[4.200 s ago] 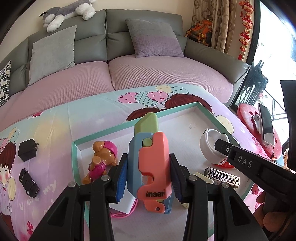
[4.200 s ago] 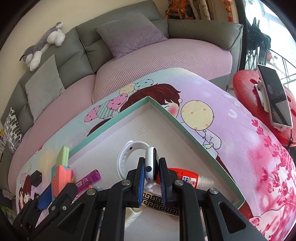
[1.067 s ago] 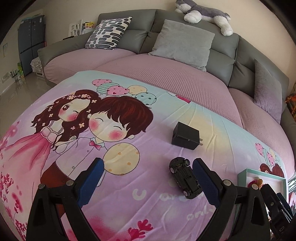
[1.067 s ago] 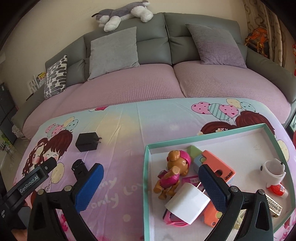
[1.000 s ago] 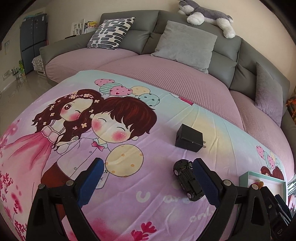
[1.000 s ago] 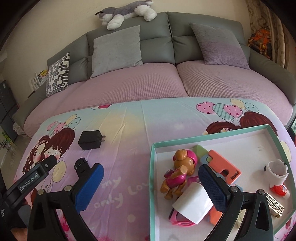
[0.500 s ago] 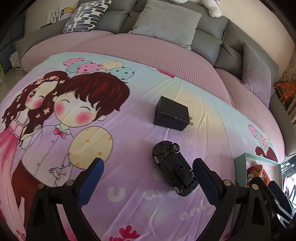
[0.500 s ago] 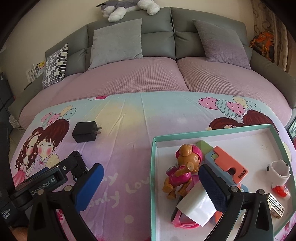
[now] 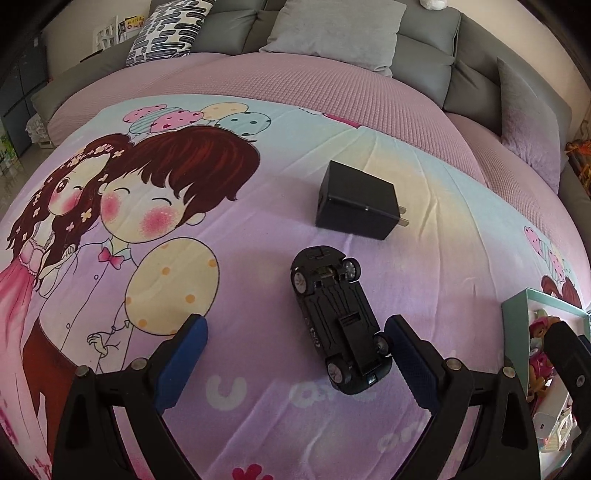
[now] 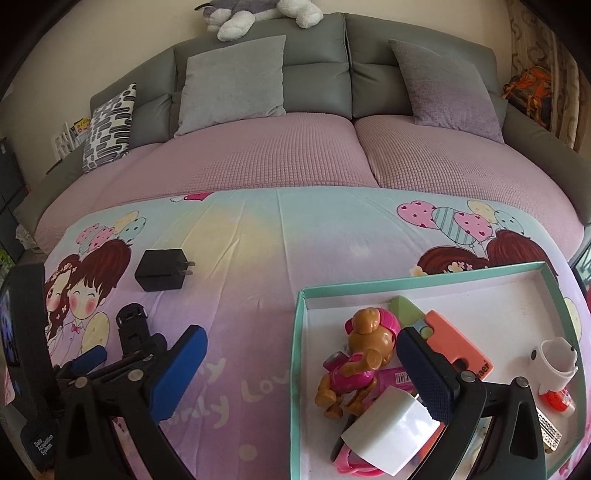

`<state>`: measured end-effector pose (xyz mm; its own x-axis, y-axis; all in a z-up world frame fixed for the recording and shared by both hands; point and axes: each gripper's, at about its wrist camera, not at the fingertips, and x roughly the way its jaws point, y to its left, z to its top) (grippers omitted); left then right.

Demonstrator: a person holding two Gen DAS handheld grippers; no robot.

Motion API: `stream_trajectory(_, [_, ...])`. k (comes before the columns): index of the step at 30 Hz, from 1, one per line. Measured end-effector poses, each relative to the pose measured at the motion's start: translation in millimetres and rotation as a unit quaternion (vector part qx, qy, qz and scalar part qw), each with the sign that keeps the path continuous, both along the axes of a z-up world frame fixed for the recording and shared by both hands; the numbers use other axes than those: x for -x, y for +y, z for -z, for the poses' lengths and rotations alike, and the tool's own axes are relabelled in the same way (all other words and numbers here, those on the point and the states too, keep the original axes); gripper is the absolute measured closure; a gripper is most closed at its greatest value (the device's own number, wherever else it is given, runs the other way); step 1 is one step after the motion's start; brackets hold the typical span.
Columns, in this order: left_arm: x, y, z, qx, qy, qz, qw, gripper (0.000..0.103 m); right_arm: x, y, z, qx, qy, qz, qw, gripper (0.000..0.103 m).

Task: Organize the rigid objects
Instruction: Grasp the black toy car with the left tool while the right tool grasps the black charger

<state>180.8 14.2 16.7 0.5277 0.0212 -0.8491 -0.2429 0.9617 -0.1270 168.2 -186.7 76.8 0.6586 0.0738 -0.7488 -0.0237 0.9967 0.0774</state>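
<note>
Left gripper (image 9: 295,354): jaws spread wide, nothing between the pads, hovering low over the cartoon-print cloth (image 9: 258,236). Black toy car (image 9: 340,321): flipped on its roof, chassis and 4 wheels up, lying on the cloth between the spread fingers, nearer the right-hand blue pad (image 9: 410,358) without clear contact. Black charger block (image 9: 356,201): on the cloth just beyond the car, apart from it, 2 prongs pointing toward the tray side.

Right gripper (image 10: 303,369): jaws also spread wide, empty, hovering above the near-left corner of the teal-rimmed tray (image 10: 297,362). Tray contents, near to far: white cube adapter (image 10: 391,439) resting on a pink item at the near edge; pup figurine in pink (image 10: 356,365) lying close to the left wall; orange-and-green toy (image 10: 454,339) beside it toward the middle; white cup-shaped piece (image 10: 557,362), a red-capped tube (image 10: 556,400) and a patterned bar (image 10: 548,432) against the right side.

Beyond the cloth edge: pink-covered sofa seat (image 10: 295,158), 2 grey cushions against the backrest, patterned pillow (image 10: 109,125) at the left end, plush animal (image 10: 258,14) on top of the backrest.
</note>
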Motion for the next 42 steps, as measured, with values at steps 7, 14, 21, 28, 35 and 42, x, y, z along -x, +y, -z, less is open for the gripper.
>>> stream_trajectory(7, [5, 24, 0, 0.033, -0.015, -0.018, 0.9992, 0.009, -24, 28, 2, -0.019, 0.008, -0.056, 0.998, 0.000])
stream_trajectory(14, [8, 30, -5, 0.047, -0.023, -0.013, 0.9986, 0.042, -42, 68, 9, -0.013, 0.016, -0.114, 0.993, 0.000])
stream_trajectory(21, [11, 43, -6, 0.061, -0.029, -0.021, 0.9975, 0.066, -61, 96, 24, -0.025, 0.033, -0.156, 0.987, 0.000])
stream_trajectory(28, [17, 67, -6, 0.051, -0.032, -0.058, 0.9965, 0.068, -83, 110, 43, -0.037, 0.062, -0.168, 0.983, 0.000])
stream_trajectory(35, [21, 77, -5, 0.056, -0.033, -0.067, 0.9956, 0.068, -95, 129, 46, -0.033, 0.068, -0.191, 0.979, 0.000])
stream_trajectory(42, [21, 78, -5, 0.059, -0.034, -0.068, 0.9954, 0.068, -102, 134, 51, -0.031, 0.071, -0.189, 0.979, 0.019])
